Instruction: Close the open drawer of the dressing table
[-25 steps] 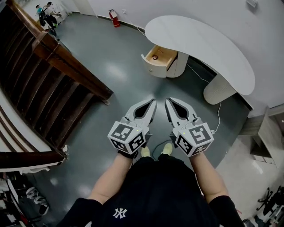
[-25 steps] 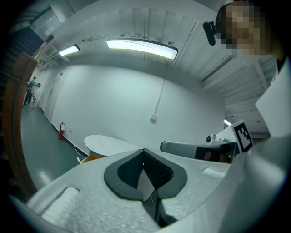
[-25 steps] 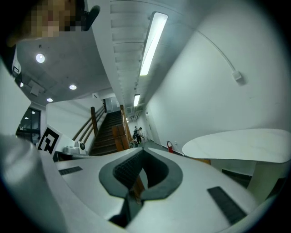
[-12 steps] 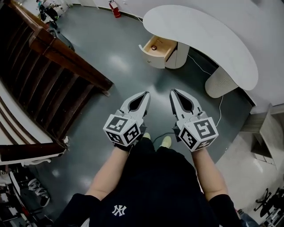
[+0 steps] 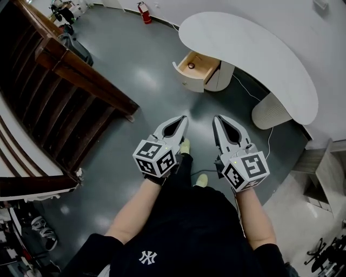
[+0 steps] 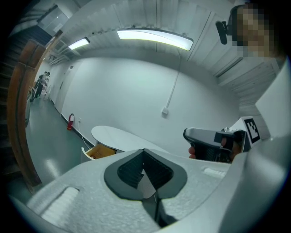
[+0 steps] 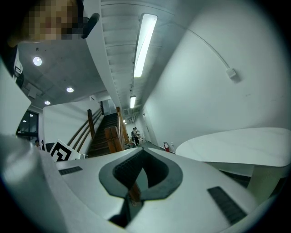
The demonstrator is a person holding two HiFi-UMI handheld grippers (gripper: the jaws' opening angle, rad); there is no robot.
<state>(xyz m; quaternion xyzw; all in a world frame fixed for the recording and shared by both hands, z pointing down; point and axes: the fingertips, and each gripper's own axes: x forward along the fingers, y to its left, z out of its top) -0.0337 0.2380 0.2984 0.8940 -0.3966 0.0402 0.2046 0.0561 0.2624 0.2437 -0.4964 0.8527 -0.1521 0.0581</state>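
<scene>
The white dressing table [image 5: 254, 54] with a curved top stands ahead by the wall. Its drawer [image 5: 189, 77] is pulled open toward me, showing a wooden inside with a small dark round thing [image 5: 191, 65] in it. My left gripper [image 5: 182, 119] and right gripper [image 5: 218, 119] are held side by side in front of my body, well short of the drawer, both shut and empty. The left gripper view shows its shut jaws [image 6: 144, 150] with the table [image 6: 119, 135] and drawer [image 6: 102, 151] far beyond. Past the right gripper [image 7: 143, 149] only the tabletop [image 7: 241, 143] shows.
A dark wooden staircase and banister [image 5: 81, 76] fill the left side. A red fire extinguisher [image 5: 145, 12] stands by the far wall. A cable [image 5: 267, 142] trails on the grey floor beside the table's right leg [image 5: 268, 111]. Shelving [image 5: 324, 167] stands at the right.
One foot has come forward beneath the left gripper and the view has shifted slightly. Both grippers stay shut at about the same height. The drawer stands open as before.
</scene>
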